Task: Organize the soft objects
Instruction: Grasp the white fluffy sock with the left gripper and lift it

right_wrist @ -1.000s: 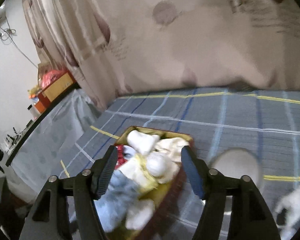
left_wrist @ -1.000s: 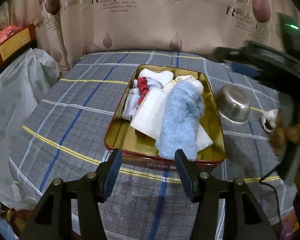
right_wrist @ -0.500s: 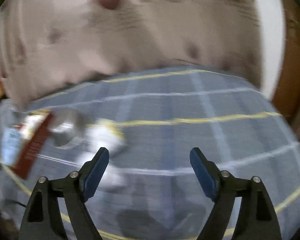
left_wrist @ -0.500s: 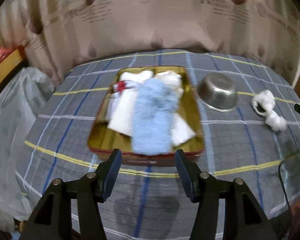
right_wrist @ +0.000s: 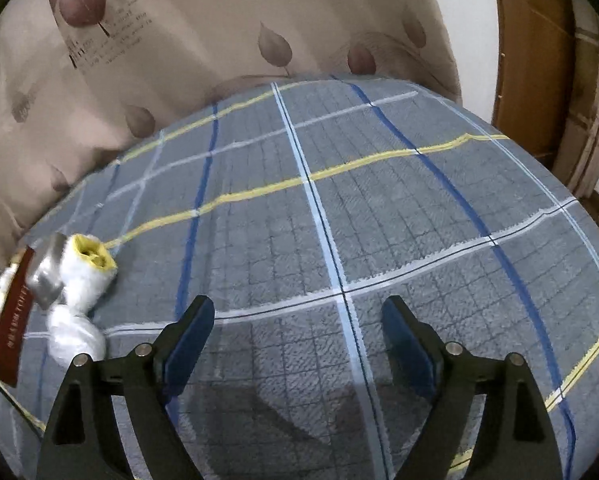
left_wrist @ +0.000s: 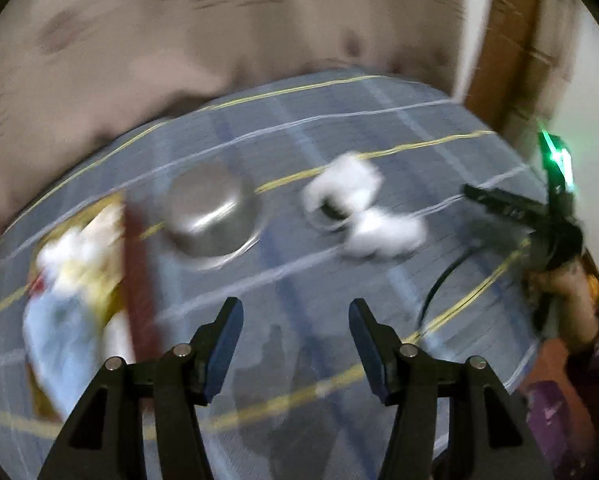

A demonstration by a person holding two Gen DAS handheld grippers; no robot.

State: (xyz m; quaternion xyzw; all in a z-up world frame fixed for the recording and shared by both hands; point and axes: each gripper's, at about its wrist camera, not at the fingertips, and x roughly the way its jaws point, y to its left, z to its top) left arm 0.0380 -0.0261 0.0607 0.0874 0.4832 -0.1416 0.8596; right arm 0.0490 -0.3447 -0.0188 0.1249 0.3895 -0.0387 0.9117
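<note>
1. Left wrist view, badly blurred, shows your white fluffy item (left_wrist: 363, 208) lying on the plaid cloth (left_wrist: 307, 280), just beside the steel bowl (left_wrist: 209, 210) and well apart from the tray (left_wrist: 137, 280) of soft things at the left edge.
2. Your left gripper (left_wrist: 295, 328) stands released, nothing between its pads, hovering over bare cloth short of the item.
3. Your right gripper (right_wrist: 295, 332) is empty too; its jaws have just been opening wider, over empty cloth. In its view the white item (right_wrist: 81, 280) sits far left, against the bowl (right_wrist: 47, 274).
4. Expect the item to be light, limp and squashy. It seems to be two puffy lobes joined at a narrow middle.
5. Pinch that middle, or one lobe deeply, so fluff alone does not slip free.
6. Mind the bowl: it probably slides easily if nudged.
</note>
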